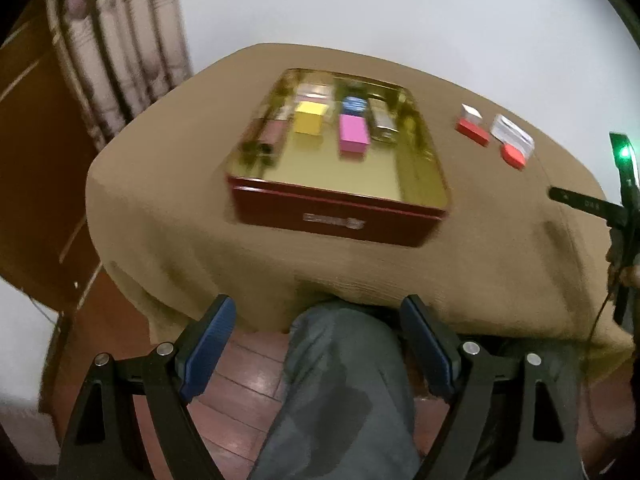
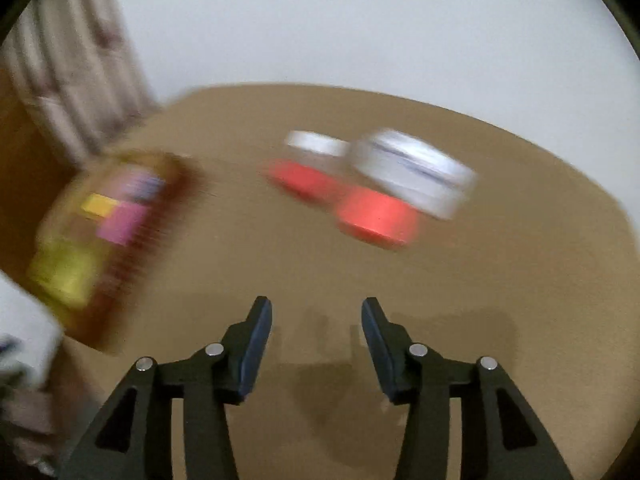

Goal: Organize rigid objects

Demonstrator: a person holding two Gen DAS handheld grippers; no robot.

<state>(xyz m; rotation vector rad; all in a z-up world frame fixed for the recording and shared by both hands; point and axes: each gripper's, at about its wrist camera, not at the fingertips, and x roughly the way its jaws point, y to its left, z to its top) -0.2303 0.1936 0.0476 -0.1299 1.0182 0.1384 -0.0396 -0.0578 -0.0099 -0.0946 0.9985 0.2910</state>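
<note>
A red tin box with a gold inside (image 1: 340, 216) sits on the tan-clothed table. In it lie a yellow block (image 1: 309, 118), a pink block (image 1: 353, 135), a blue item (image 1: 354, 105) and other small pieces. Two red-and-white items (image 1: 472, 125) (image 1: 514, 145) lie on the cloth right of the box; they also show, blurred, in the right wrist view (image 2: 308, 166) (image 2: 400, 196). My left gripper (image 1: 318, 312) is open and empty, held off the table's near edge. My right gripper (image 2: 317, 312) is open and empty above the cloth, short of the red-and-white items.
The box appears blurred at the left of the right wrist view (image 2: 104, 240). A person's knee in grey trousers (image 1: 344, 360) is under the table's near edge. A curtain (image 1: 120, 40) and wooden door (image 1: 36, 160) stand at the left; a white wall is behind.
</note>
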